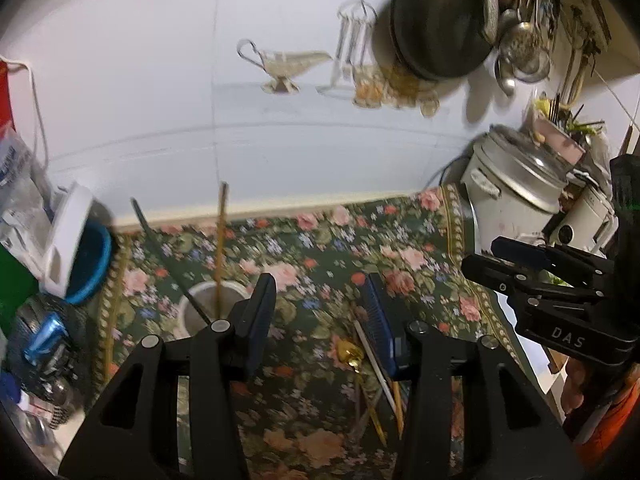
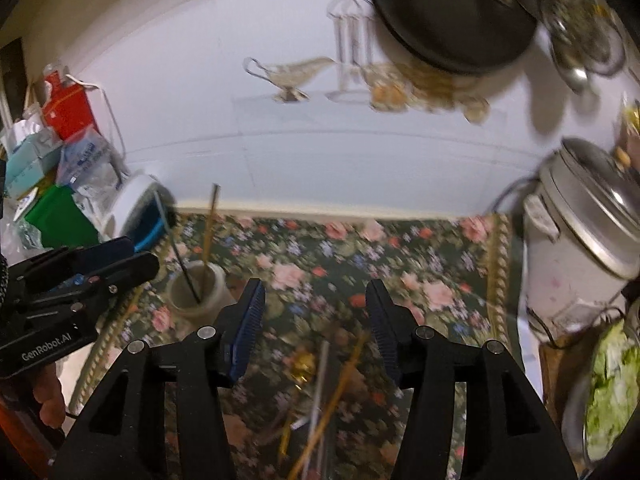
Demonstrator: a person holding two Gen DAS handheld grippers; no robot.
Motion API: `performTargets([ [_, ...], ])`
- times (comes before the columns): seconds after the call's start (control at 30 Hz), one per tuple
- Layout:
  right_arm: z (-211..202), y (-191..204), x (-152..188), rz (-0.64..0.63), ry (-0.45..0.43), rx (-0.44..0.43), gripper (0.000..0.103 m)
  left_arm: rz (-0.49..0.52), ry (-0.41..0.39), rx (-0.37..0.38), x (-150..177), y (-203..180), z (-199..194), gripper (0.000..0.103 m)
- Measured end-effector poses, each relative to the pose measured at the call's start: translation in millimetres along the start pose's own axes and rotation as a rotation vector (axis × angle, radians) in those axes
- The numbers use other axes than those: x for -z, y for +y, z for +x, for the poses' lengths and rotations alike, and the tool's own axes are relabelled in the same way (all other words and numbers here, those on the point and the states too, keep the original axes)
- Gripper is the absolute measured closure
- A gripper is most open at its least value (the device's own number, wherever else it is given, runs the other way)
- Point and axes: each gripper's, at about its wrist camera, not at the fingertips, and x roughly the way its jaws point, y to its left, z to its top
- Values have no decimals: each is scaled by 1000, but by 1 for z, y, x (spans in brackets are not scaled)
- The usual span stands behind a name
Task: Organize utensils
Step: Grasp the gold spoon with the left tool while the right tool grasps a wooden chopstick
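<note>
Left hand-held gripper (image 1: 324, 312): jaws partly open, nothing between the pads. Right hand-held gripper (image 2: 316, 312): the same, partly open and empty; both hang side by side over the floral surface (image 1: 320, 240).

White cup (image 1: 208, 308): upright at the left, just beside the left gripper's left finger; already holds a black chopstick (image 1: 168, 256) and a wooden chopstick (image 1: 221, 248), both leaning toward the wall.

Loose utensils (image 2: 320, 392): a gold spoon (image 2: 302, 366), a silver stick and wooden chopsticks, lying flat in a small heap directly below and between the right gripper's fingers. Long axes run roughly along the gripper's pointing line, slightly fanned.

Judgement: the right gripper sits nearer the heap, the left nearer the cup.
</note>
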Motion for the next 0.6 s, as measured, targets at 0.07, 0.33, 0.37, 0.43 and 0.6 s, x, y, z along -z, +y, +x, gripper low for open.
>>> performTargets([
  [0.07, 4, -10, 6, 10, 25, 19, 54, -4, 30, 6, 6, -6, 10, 58],
  [0.33, 25, -51, 38, 59, 150, 66, 53, 20, 197, 32, 43, -30, 56, 58],
  [0.37, 29, -55, 44, 60, 170, 73, 53, 25, 221, 30, 49, -33, 64, 58],
  [0.43, 38, -61, 53, 68, 206, 73, 53, 28, 269, 27, 61, -37, 79, 58],
  [0.6, 62, -71, 79, 89, 303, 52, 53, 3, 375, 21, 89, -38, 117, 58],
])
